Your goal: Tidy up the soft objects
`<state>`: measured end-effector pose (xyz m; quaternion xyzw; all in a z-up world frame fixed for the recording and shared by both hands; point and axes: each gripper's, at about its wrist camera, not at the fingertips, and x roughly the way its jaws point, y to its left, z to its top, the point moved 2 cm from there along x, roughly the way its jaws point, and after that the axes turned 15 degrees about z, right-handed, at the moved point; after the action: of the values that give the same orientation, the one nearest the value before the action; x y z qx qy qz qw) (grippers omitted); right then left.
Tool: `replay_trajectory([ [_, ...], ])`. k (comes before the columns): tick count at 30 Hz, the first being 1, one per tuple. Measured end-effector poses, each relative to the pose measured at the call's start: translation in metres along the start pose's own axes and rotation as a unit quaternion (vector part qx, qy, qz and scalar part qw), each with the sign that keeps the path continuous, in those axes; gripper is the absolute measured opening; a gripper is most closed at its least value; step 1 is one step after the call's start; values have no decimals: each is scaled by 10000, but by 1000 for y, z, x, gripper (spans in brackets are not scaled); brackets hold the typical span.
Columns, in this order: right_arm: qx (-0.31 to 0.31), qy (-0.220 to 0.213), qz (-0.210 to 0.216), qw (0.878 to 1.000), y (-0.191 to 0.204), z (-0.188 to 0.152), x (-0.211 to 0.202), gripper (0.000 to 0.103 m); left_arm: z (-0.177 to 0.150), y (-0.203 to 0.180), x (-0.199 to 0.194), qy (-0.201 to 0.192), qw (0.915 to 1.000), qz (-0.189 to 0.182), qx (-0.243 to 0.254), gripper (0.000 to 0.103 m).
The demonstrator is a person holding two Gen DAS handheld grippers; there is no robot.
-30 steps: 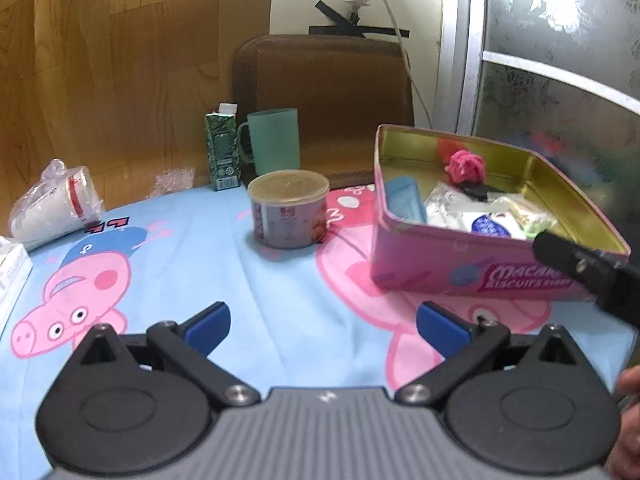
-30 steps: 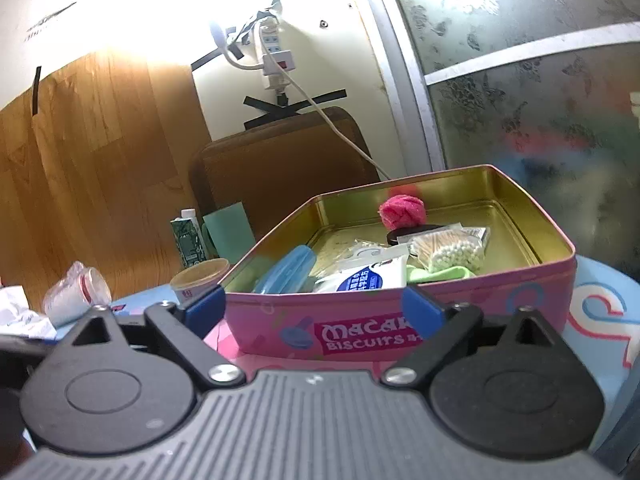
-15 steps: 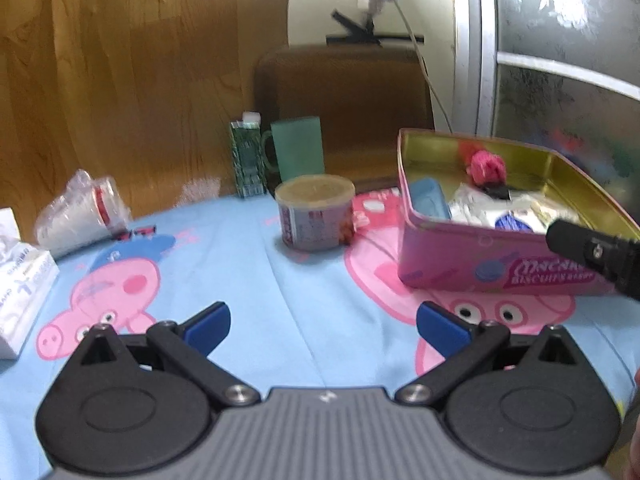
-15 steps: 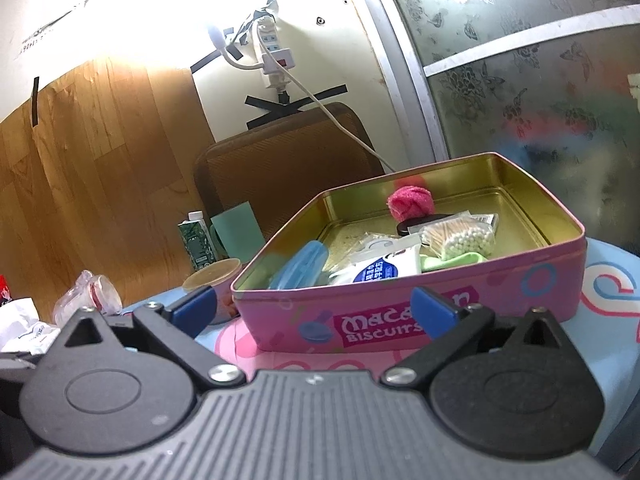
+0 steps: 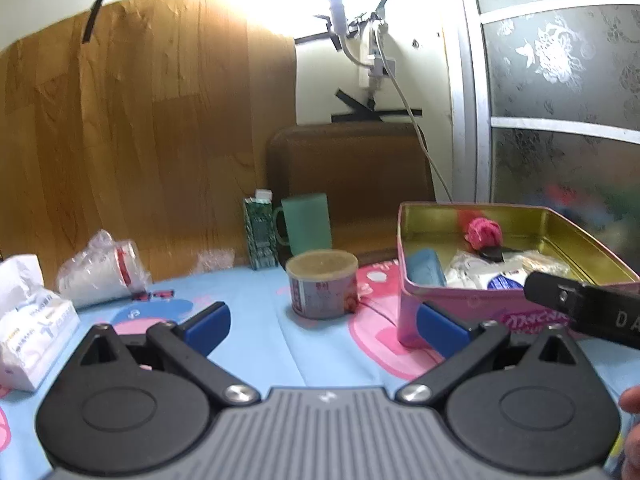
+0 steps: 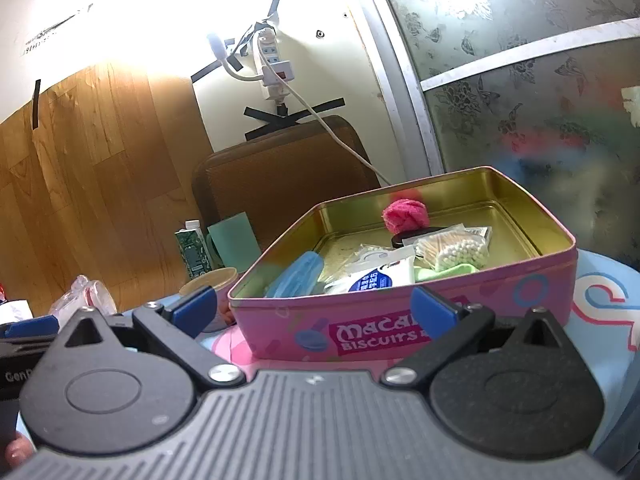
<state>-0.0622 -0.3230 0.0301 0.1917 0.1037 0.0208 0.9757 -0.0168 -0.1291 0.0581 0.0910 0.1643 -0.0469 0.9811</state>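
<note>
A pink biscuit tin (image 6: 400, 320) stands open on the blue cartoon tablecloth (image 5: 260, 320); it also shows in the left wrist view (image 5: 408, 300). Inside lie a pink knitted ball (image 6: 406, 216), a blue mask (image 6: 298, 276), a bag of cotton swabs (image 6: 456, 250), a white packet (image 6: 376, 278) and a green item (image 6: 444, 272). My left gripper (image 5: 320, 322) is open and empty, low over the cloth, left of the tin. My right gripper (image 6: 312, 308) is open and empty, just in front of the tin's near wall.
A round lidded tub (image 5: 323, 288), a green mug (image 5: 306, 222) and a small green carton (image 5: 260, 234) stand behind the left gripper. A tissue pack (image 5: 32, 320) and bagged cups (image 5: 102, 272) lie at the left. A brown chair back (image 5: 352, 184) stands behind the table.
Both grippers have drawn back from the tin and tilted upward, so more of the wall shows. The tissue pack has come into the left view. Both stay open and empty.
</note>
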Motion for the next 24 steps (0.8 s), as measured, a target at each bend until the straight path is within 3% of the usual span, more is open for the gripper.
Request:
replay_trajectory([
  [24,94,138,6,9999,-3,-6,3,103,-17,-12,13,614,9968,221,470,103],
])
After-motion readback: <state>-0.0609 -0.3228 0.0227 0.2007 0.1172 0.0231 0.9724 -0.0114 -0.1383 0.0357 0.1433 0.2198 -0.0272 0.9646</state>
